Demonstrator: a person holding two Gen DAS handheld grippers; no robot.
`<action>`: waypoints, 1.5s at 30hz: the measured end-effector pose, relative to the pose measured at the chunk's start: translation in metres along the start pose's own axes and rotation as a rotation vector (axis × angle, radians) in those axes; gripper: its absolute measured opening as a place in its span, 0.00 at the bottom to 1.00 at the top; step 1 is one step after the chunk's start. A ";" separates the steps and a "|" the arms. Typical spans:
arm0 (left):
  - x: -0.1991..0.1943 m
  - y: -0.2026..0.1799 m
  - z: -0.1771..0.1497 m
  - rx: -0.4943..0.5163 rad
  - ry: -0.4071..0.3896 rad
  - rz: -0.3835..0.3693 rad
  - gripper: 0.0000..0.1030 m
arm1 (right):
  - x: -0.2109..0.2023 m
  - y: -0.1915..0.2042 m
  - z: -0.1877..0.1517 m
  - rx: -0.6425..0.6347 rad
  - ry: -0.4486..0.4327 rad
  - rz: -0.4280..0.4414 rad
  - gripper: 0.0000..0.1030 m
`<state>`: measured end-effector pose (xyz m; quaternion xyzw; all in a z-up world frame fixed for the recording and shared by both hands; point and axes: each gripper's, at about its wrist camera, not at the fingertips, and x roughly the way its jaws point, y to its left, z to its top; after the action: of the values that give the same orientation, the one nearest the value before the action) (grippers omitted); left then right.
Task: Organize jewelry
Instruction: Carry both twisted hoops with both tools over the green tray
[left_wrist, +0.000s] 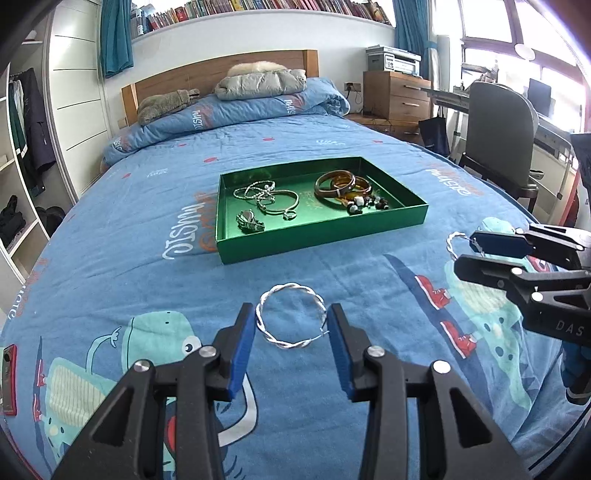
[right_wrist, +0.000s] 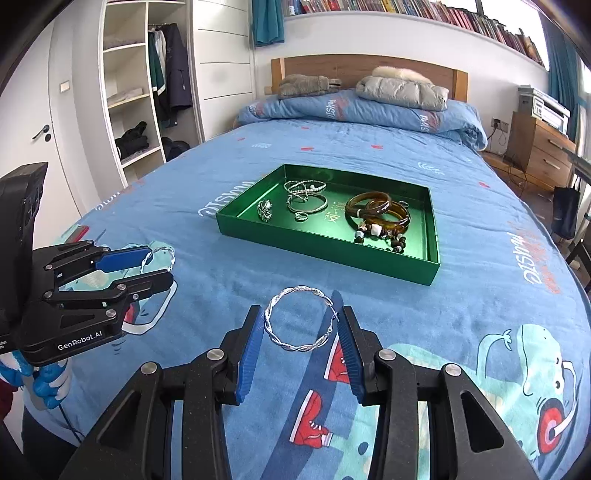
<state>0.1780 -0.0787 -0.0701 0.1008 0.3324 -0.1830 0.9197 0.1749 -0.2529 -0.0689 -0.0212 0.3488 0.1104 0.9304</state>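
A green tray (left_wrist: 325, 240) (right_wrist: 321, 247) sits on the bed and holds silver chains, brown bangles (left_wrist: 341, 182) (right_wrist: 376, 210) and dark beads. Two twisted silver hoops lie on the blue bedspread. My left gripper (left_wrist: 291, 319) is open, its fingers either side of one hoop (left_wrist: 291, 319); this gripper (right_wrist: 157, 264) and its hoop (right_wrist: 162, 254) also show in the right wrist view. My right gripper (right_wrist: 301, 321) is open around the other hoop (right_wrist: 301, 321); it also shows in the left wrist view (left_wrist: 463, 251) with that hoop (left_wrist: 454, 240).
A folded quilt and pillows (left_wrist: 240, 107) lie at the head of the bed. A red phone (left_wrist: 9, 380) lies at the left edge. A wardrobe (right_wrist: 140, 92) stands left, a wooden drawer unit (left_wrist: 397, 96) and a chair (left_wrist: 498, 140) right.
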 end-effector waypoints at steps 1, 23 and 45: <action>-0.005 -0.001 0.000 0.001 -0.006 0.000 0.36 | -0.005 0.001 -0.001 0.000 -0.005 -0.001 0.40; -0.046 -0.023 0.017 0.026 -0.080 0.004 0.36 | -0.076 -0.001 -0.004 -0.006 -0.104 -0.046 0.40; 0.045 0.011 0.095 -0.006 -0.060 0.072 0.36 | -0.001 -0.025 0.079 -0.048 -0.150 -0.022 0.40</action>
<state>0.2685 -0.1101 -0.0263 0.1046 0.3012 -0.1518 0.9356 0.2309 -0.2686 -0.0097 -0.0392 0.2752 0.1098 0.9543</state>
